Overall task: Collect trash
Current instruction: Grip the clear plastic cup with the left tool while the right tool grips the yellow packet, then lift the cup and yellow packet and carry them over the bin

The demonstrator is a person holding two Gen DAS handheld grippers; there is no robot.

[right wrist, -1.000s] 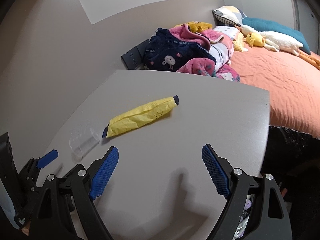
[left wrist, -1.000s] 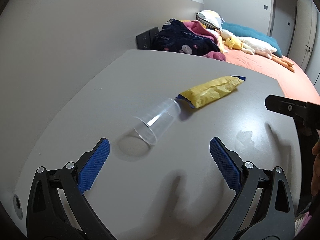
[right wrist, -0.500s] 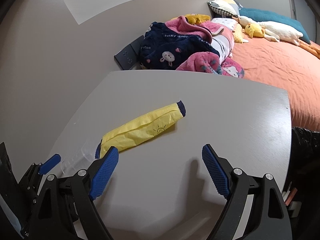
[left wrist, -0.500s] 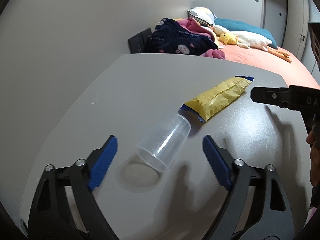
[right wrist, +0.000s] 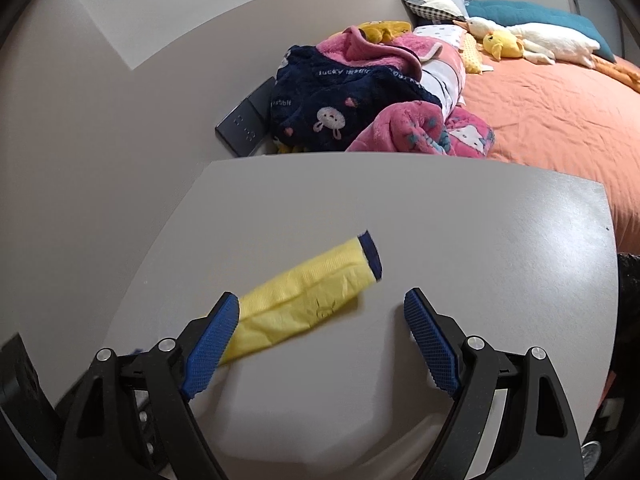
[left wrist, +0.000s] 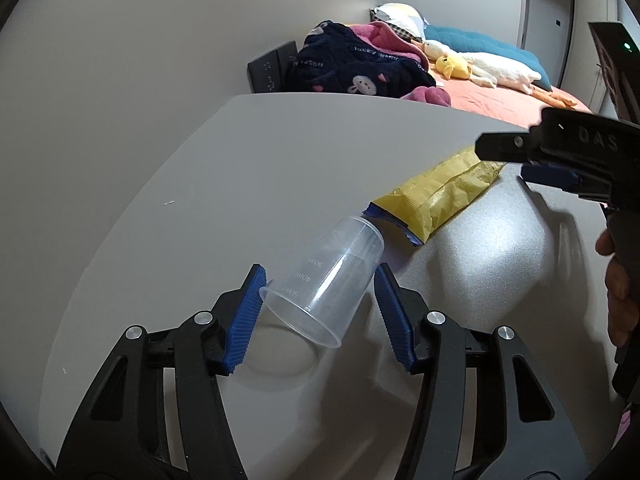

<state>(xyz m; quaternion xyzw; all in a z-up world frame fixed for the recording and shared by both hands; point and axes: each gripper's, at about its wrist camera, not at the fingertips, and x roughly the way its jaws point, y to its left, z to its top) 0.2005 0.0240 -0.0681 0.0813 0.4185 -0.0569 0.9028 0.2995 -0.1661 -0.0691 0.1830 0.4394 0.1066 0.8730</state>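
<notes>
The left gripper point(left wrist: 318, 312) gapes around the cup point(left wrist: 324, 280) at lower centre: light, thin, slippery, so pinch gently mid-wall. The right gripper point(right wrist: 320, 340) hangs open over the wrapper point(right wrist: 308, 300), limp foil best pinched mid-length.

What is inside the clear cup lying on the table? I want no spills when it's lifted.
The clear cup looks empty: through its wall only the grey table shows, plus printed measuring marks. It lies on its side between the left gripper pads; residue too faint to judge.

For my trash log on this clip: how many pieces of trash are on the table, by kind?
Clear plastic cup: 1
Yellow wrapper: 1
Total: 2
</notes>
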